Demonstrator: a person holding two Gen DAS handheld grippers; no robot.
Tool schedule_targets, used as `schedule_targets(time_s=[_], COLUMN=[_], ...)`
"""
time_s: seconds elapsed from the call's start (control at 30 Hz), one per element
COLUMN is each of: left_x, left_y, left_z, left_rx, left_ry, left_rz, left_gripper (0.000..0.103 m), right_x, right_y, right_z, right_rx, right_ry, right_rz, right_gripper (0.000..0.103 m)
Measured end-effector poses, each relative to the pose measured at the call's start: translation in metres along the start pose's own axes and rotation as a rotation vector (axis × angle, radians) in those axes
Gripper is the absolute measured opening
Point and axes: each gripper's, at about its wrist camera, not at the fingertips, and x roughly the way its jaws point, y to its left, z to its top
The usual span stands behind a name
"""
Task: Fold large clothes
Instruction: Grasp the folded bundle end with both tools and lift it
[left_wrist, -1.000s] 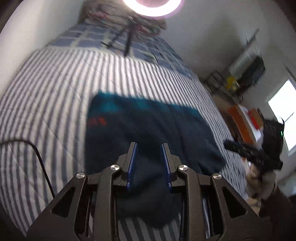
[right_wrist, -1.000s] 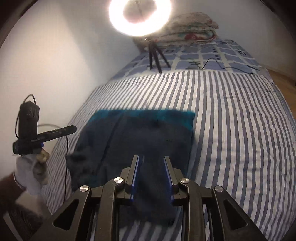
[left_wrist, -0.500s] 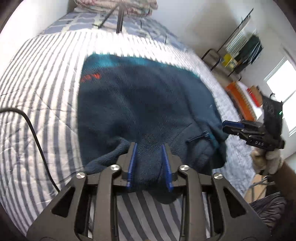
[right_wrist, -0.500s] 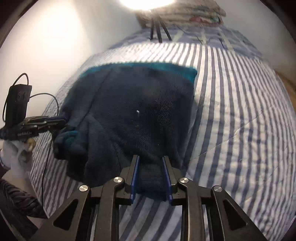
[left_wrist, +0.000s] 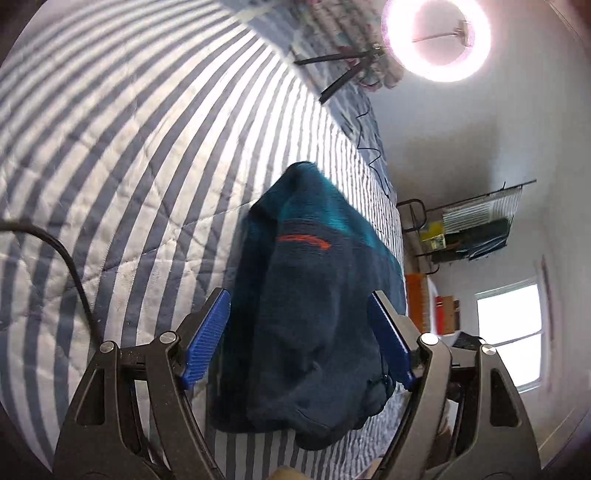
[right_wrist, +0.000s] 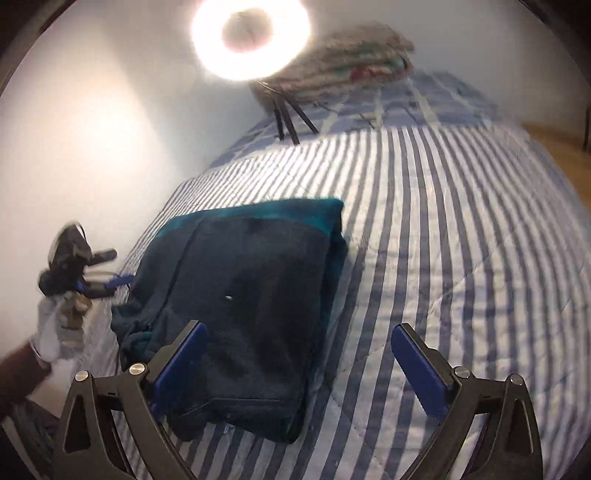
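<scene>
Fleece jacket (left_wrist: 314, 325), dark navy with a teal band and an orange mark, lies folded into a compact block on the striped quilt (left_wrist: 122, 155), centre of both frames; in the right wrist view (right_wrist: 251, 295) the teal edge is at the far end. Left gripper (left_wrist: 299, 347): jaws spread wide, blue pads either side of the jacket, nothing clamped. Right gripper (right_wrist: 299, 373): also released, jaws wide apart, left pad over the jacket's near edge, right pad over bare quilt. Gloved left hand (right_wrist: 55, 328) with its gripper shows blurred at the left edge of the right wrist view, beside the jacket. Ring light (right_wrist: 251, 37) on a tripod (right_wrist: 288, 118) at frame top, folded bedding (right_wrist: 347, 59) behind it. Black cable (left_wrist: 70, 266) crosses the quilt at left. Window (left_wrist: 513, 332) at right.
</scene>
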Motion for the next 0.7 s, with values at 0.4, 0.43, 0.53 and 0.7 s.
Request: schedule_targets(time_s=[0.4, 0.43, 0.53, 0.7], left_x=[0.028, 0.031, 0.042, 0.049], left_y=[0.032, 0.033, 0.025, 0.017], left_z=[0.006, 0.008, 0.008, 0.002], left_rx=[-0.034, -0.033, -0.001, 0.031], left_ry=[0.088, 0.087, 0.091, 0.091], left_rz=[-0.053, -0.061, -0.045, -0.018], left_gripper=[0.078, 0.078, 0.078, 0.058], right_x=[0.052, 0.053, 0.056, 0.066], right_y=[-0.03, -0.033, -0.037, -0.027], right_z=[0.0, 0.001, 0.004, 0.008], right_rx=[0.19, 0.207, 0.239, 0.219], right_ry=[0.098, 0.088, 0.073, 0.09], right_rz=[0.192, 0.211, 0.248, 0.291], right_gripper=[0.099, 0.099, 0.099, 0.087])
